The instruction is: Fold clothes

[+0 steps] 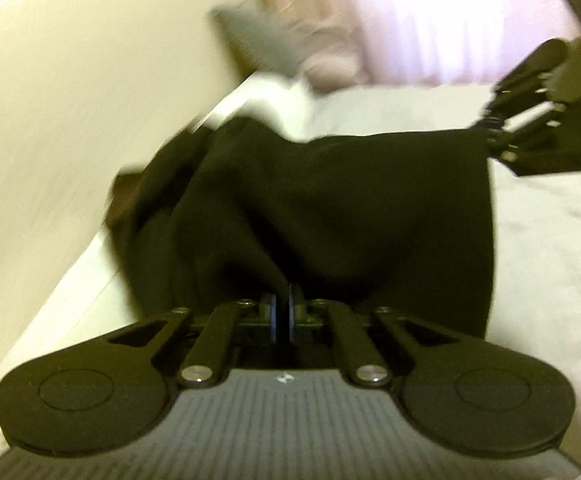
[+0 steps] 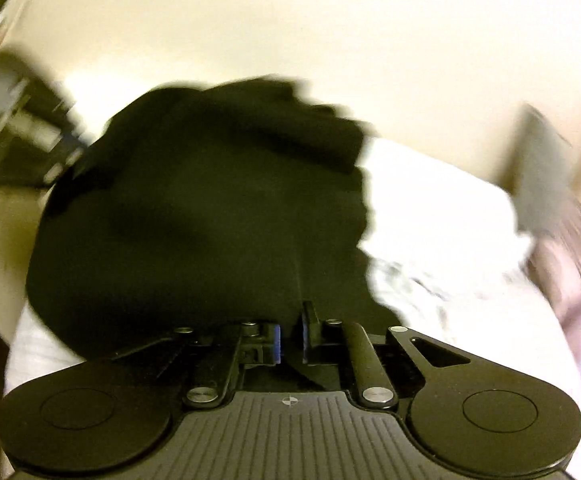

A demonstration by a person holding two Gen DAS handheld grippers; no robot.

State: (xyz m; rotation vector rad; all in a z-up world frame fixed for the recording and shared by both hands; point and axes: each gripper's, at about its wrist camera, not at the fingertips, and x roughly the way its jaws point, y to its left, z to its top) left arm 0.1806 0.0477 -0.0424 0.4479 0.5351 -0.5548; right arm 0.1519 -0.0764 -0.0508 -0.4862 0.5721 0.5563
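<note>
My left wrist camera sits just behind the left gripper [image 1: 283, 310] and looks forward along its fingers, very close to the black garment [image 1: 330, 208], with the white bed [image 1: 550, 240] beyond and the cream wall [image 1: 70, 80] off to its left. My right wrist camera looks the same way past the right gripper [image 2: 291, 338], equally close. Both views share the garment and bed, and each shows the other gripper at its edge.
</note>
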